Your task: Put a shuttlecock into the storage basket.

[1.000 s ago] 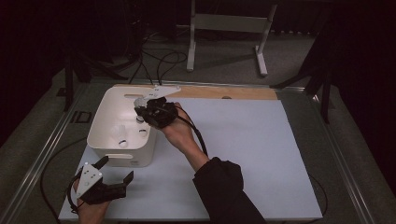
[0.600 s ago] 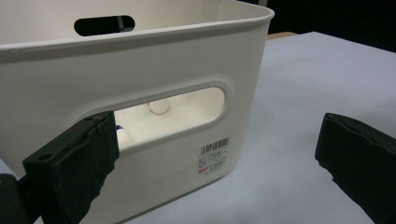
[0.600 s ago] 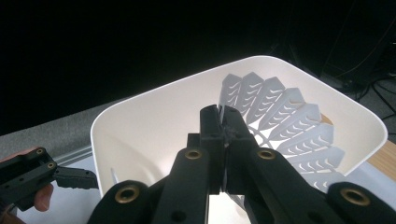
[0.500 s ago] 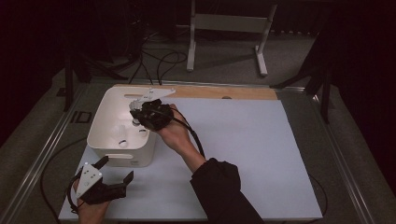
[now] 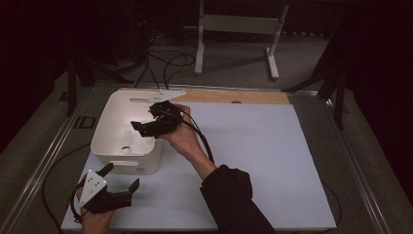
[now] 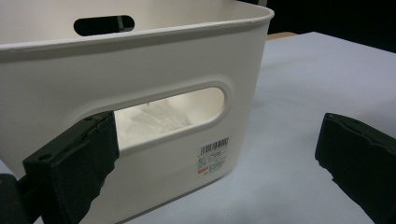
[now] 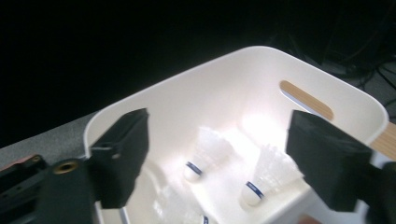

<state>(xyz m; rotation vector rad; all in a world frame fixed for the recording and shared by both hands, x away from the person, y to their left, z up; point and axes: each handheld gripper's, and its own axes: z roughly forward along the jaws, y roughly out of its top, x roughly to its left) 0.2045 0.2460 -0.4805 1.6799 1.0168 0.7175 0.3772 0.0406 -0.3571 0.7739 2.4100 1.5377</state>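
A white plastic bin [image 5: 104, 126] stands at the table's left, with white shuttlecocks [image 7: 205, 158] lying on its floor. A second shuttlecock [image 7: 266, 179] lies beside the first. My right gripper [image 5: 144, 122] hovers over the bin's right rim and points down into it. Its jaws have just been opening and nothing is between them [image 7: 219, 140]. My left gripper [image 5: 121, 176] rests near the table's front left corner, open. It faces the bin's near wall [image 6: 140, 70] and its handle slot [image 6: 173, 116], with nothing between its fingers.
A pale mat [image 5: 253, 156] covers the table, bare to the right of the bin. A wooden strip [image 5: 234, 97] runs along the far edge. A metal stand [image 5: 234, 29] and cables [image 5: 165, 63] lie on the floor beyond the table.
The right gripper's jaws, together a second ago, now stand wide apart over the bin. Neither hand has shifted noticeably.
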